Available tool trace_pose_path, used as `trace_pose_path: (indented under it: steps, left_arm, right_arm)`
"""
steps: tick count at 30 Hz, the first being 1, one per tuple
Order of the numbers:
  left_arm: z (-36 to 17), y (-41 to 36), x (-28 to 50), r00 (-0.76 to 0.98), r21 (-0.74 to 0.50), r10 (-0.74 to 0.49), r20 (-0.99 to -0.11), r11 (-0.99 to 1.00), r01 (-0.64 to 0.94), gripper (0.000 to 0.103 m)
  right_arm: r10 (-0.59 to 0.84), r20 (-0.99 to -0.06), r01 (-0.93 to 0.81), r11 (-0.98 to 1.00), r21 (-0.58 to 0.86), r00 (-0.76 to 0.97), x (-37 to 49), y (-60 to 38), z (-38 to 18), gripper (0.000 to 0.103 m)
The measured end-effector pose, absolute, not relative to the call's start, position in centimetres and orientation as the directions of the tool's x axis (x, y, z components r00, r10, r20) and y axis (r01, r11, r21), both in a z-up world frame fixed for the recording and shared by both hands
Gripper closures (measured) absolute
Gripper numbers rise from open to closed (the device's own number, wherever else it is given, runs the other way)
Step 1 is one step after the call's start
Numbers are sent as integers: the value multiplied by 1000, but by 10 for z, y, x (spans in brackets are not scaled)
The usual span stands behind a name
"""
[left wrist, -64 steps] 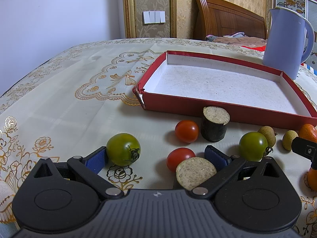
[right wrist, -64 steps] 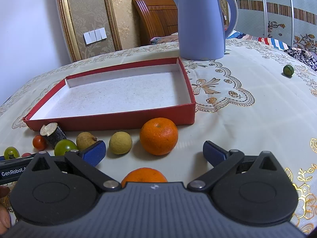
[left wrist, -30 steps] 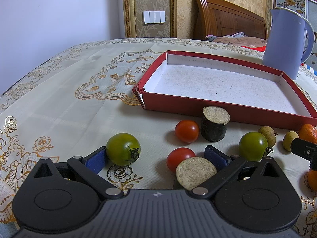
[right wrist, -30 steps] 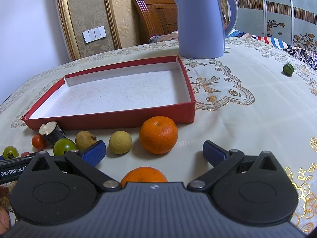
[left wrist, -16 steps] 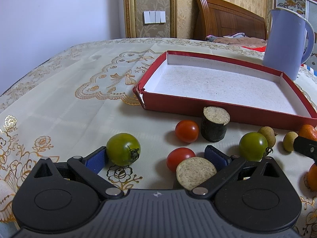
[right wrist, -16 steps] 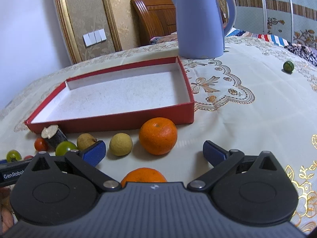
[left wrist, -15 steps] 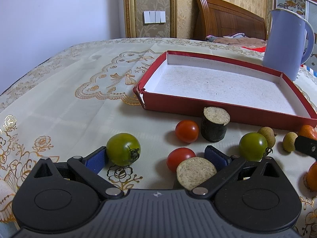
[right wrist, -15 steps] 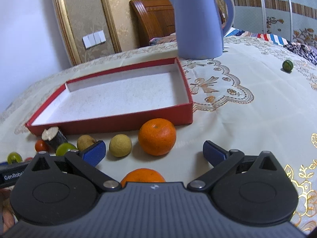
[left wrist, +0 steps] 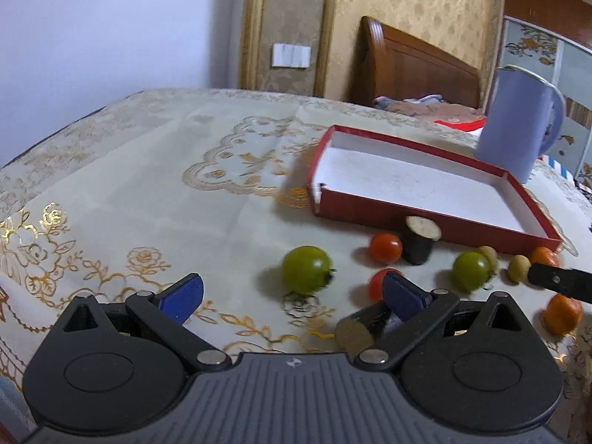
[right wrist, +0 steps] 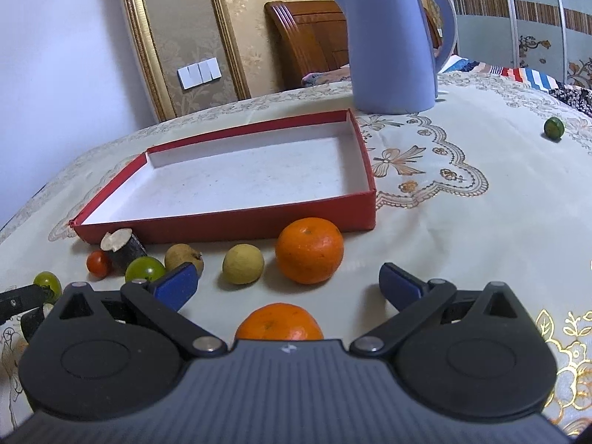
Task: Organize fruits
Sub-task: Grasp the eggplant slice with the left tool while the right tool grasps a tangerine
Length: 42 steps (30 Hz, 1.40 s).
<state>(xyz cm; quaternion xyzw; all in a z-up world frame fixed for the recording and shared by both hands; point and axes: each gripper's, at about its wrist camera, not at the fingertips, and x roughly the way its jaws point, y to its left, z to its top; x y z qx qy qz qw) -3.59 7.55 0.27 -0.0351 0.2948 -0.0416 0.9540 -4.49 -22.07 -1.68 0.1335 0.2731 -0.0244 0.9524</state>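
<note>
An empty red tray (left wrist: 355,214) (right wrist: 229,225) with a white floor lies on the cloth. Before it sit a green tomato (left wrist: 306,269), two red tomatoes (left wrist: 385,247), a second green tomato (left wrist: 470,271), two dark cut cylinders (left wrist: 420,240), small tan fruits (right wrist: 243,263) and two oranges (right wrist: 309,249). My left gripper (left wrist: 292,294) is open, above the cloth, just short of the green tomato. The right gripper (right wrist: 286,281) is open too, with one orange (right wrist: 279,322) low between its fingers and the other just ahead.
A blue kettle (right wrist: 392,40) stands behind the tray's far right corner. A small green fruit (right wrist: 554,127) lies alone far right. The patterned cloth (left wrist: 148,192) stretches left of the tray. A bed headboard and wall lie beyond.
My left gripper has drawn back, risen and swung left, so the fruits sit further off and to the right. The right gripper has barely shifted.
</note>
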Motion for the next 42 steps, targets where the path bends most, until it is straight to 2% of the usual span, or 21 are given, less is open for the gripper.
trace_pose_path:
  steps: [4,8,11,13,18,21,23,24,27,29,31,36,42]
  left_arm:
    - [4,56,-47,812,-57,-171,-558,984,167,0]
    - [-2,29,-55,831,77,-105,-546,982,174,0]
    - [-6,19,-55,844,135,-60,-533,979,154,0]
    - [-7,19,-51,841,131,-50,-539,981,142,0]
    - [-8,34,-37,812,17,-67,-579,995,94,0]
    - [-12,38,-36,788,-9,-81,-610,995,95,7]
    - [-13,38,-40,801,7,-65,-596,996,87,15]
    - [-12,38,-41,803,15,-57,-593,996,82,24]
    - [-12,39,-40,798,11,-59,-600,997,83,28]
    - [-12,39,-41,799,15,-46,-600,998,68,35]
    - [-11,39,-43,801,4,-60,-596,997,77,51]
    - [-10,38,-48,801,-18,-74,-594,997,79,69]
    - [-8,35,-44,806,-10,-76,-587,996,86,69]
  right_arm:
    - [30,-528,133,954,268,849,-45,-226,-17,0]
    - [29,-525,134,953,271,851,-45,-227,-17,0]
    - [30,-520,136,951,278,853,-46,-228,-18,0]
    - [31,-519,137,950,282,854,-46,-229,-18,0]
    - [30,-515,140,947,288,856,-47,-230,-18,0]
    - [34,-512,140,944,297,858,-47,-231,-17,0]
    - [33,-510,143,943,301,859,-47,-231,-18,0]
    - [32,-511,144,942,302,859,-47,-232,-18,0]
    - [32,-511,144,943,301,859,-47,-232,-18,0]
    - [32,-510,145,942,302,859,-48,-232,-18,0]
    - [31,-509,145,942,303,860,-48,-232,-18,0]
    - [22,-503,152,941,302,864,-50,-232,-17,0]
    - [-15,-468,153,954,259,884,-65,-244,-7,0]
